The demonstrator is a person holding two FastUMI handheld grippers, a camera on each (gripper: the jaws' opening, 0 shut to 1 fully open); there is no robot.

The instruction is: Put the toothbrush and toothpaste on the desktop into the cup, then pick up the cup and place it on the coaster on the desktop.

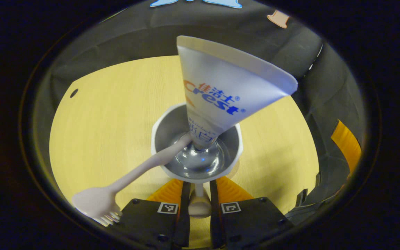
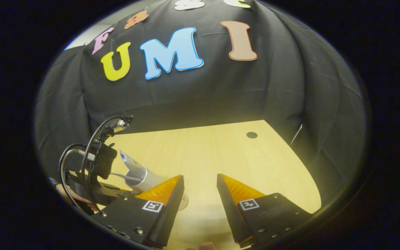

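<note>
Cup: white plastic cup [image 1: 196, 146] with shiny metal inside, held by its handle above the pale wooden desktop [image 1: 106, 114].
Contents: white toothpaste tube [image 1: 221, 90] cap-down, white toothbrush [image 1: 127, 180] bristles out over the rim.
Left gripper [image 1: 199, 194]: fingers clamped on the cup handle.
Right gripper [image 2: 200, 189]: fingers apart, holding nothing, over the desktop beside the cup.
</note>
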